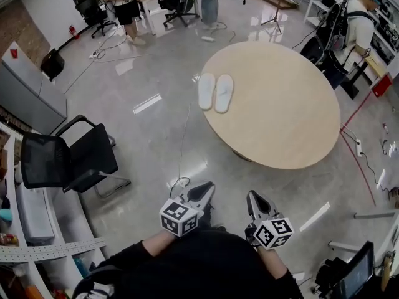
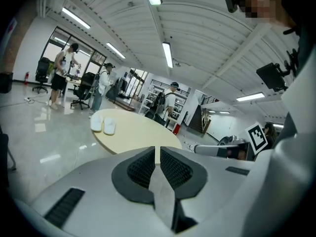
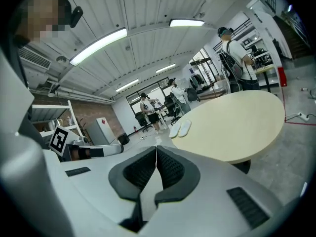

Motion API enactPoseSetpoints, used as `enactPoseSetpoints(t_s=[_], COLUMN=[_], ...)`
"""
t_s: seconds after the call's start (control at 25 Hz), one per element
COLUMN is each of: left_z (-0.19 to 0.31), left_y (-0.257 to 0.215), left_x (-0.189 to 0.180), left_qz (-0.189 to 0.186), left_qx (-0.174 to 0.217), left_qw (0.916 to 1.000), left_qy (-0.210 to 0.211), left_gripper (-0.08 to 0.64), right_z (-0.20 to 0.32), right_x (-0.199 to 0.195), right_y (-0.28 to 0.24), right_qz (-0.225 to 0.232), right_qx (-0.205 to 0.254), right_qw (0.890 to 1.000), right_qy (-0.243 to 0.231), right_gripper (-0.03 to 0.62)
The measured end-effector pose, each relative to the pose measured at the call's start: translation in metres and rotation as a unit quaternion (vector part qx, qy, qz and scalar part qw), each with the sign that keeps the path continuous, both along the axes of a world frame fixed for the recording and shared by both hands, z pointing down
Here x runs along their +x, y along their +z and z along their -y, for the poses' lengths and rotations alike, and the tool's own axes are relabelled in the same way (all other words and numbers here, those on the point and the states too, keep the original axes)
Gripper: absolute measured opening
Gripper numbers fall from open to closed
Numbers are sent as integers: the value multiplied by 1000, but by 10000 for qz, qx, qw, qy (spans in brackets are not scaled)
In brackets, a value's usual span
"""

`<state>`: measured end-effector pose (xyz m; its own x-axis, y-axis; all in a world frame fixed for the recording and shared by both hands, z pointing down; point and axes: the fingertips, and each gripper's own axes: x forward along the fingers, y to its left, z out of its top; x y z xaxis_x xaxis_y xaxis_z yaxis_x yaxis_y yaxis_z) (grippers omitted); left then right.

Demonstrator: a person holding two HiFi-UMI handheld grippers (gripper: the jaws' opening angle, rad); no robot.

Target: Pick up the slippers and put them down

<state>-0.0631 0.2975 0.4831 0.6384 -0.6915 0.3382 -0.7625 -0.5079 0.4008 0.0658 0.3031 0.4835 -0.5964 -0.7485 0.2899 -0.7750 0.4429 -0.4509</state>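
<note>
Two white slippers [image 1: 215, 92] lie side by side at the left edge of a round beige table [image 1: 280, 117]; they also show in the left gripper view as slippers [image 2: 103, 125] and in the right gripper view as slippers [image 3: 180, 129]. My left gripper [image 1: 206, 190] and right gripper [image 1: 252, 198] are held close to my body, well short of the table, over the floor. Both are shut with nothing between the jaws, seen at the left gripper [image 2: 158, 149] and the right gripper [image 3: 156, 149].
A black office chair [image 1: 68, 157] stands on the left beside a shelf unit [image 1: 37, 229]. Cables run across the glossy floor [image 1: 156, 136]. People stand at desks at the back [image 1: 124, 5] and one person [image 1: 355, 23] beyond the table on the right.
</note>
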Motion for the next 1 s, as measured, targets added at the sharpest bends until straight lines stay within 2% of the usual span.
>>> enactPoseSetpoints(t_s=[0.2, 0.4, 0.64, 1.0], left_z=[84, 153, 208, 265], left_y=[-10, 1, 8, 19], left_x=[-12, -40, -72, -85], left_qz=[-89, -349, -332, -151], left_qx=[181, -43, -134, -285], left_qw=[9996, 9992, 9994, 9986], left_qy=[181, 185, 3, -424], left_gripper=[26, 26, 26, 26], right_z=[78, 146, 208, 283], right_x=[-11, -37, -60, -72], right_y=[-9, -7, -3, 13], right_qz=[-153, -296, -278, -92], right_qx=[76, -42, -154, -271], right_qw=[9997, 9992, 9991, 9995], right_qy=[199, 277, 271, -110], right_gripper=[12, 12, 14, 15])
